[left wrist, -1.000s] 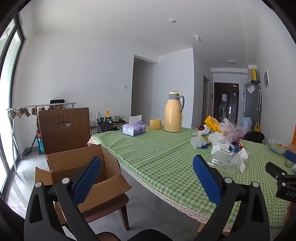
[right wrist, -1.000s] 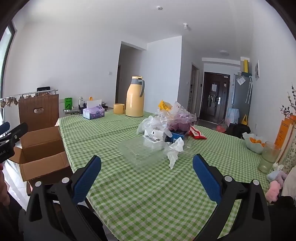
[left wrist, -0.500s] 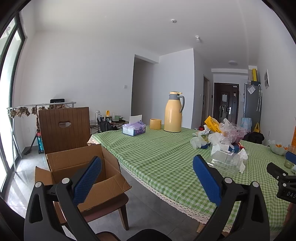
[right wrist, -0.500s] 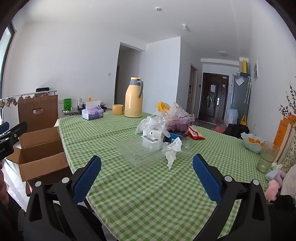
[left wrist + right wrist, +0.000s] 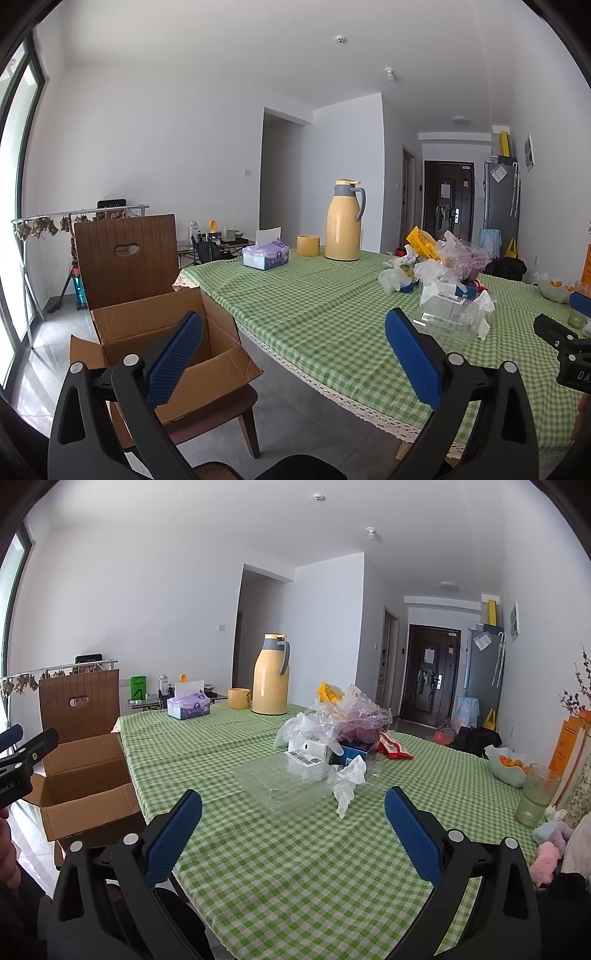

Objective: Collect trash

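Both grippers are just hanging in the air, spread wide with nothing between the blue pads. The left gripper [image 5: 293, 347] sits off the tabletop's edge, its left-side finger [image 5: 173, 354] over the open cardboard box [image 5: 155, 332] that's parked on a brown wooden chair [image 5: 125, 254] right beside the tabletop [image 5: 314, 306]. The right gripper [image 5: 293, 825] floats above the green checked cloth, pointing at the trash pile [image 5: 332, 734], which sits around the middle of the tabletop: crinkly clear plastic wrap, a flat clear plastic tray [image 5: 284, 782] nearest the gripper, a crumpled white tissue [image 5: 349, 779] touching the tray's right side, a white labelled carton, something blue, a red snack wrapper [image 5: 395, 747] and a yellow packet [image 5: 327, 692] poking out behind. Further back stand a yellow thermos jug [image 5: 271, 675], a yellow cup [image 5: 239, 698] just beside it, and a purple tissue box [image 5: 188, 705]. Over on the right edge there's a fruit bowl [image 5: 506, 764] and a glass [image 5: 535, 794].
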The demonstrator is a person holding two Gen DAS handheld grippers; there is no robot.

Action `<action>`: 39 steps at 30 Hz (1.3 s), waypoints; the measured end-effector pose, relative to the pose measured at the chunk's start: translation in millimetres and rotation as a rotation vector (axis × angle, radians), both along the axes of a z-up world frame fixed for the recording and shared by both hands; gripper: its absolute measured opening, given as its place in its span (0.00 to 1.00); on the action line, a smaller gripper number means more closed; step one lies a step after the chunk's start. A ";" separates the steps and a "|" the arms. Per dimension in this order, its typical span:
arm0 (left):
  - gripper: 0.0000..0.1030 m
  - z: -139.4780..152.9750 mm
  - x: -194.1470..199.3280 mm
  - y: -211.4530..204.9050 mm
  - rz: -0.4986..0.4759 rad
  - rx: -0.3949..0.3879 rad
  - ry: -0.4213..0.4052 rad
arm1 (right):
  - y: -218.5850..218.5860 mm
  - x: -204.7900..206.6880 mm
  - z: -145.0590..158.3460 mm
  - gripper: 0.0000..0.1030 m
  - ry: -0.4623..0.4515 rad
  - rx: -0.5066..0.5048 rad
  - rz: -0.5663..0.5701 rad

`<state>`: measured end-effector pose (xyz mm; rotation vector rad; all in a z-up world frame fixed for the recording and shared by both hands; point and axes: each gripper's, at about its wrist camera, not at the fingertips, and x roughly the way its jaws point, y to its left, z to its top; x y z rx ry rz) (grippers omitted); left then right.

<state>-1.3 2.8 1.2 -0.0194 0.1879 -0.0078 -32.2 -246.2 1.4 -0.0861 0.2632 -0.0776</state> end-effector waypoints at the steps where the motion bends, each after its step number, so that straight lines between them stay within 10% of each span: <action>1: 0.93 -0.2 0.0 -0.1 -0.001 0.000 0.001 | -0.4 0.0 -0.2 0.92 -0.001 0.000 -0.001; 39: 0.93 -1.3 -1.7 -0.5 0.002 0.004 -0.002 | 3.1 -8.5 0.2 0.92 -0.022 -0.029 -0.014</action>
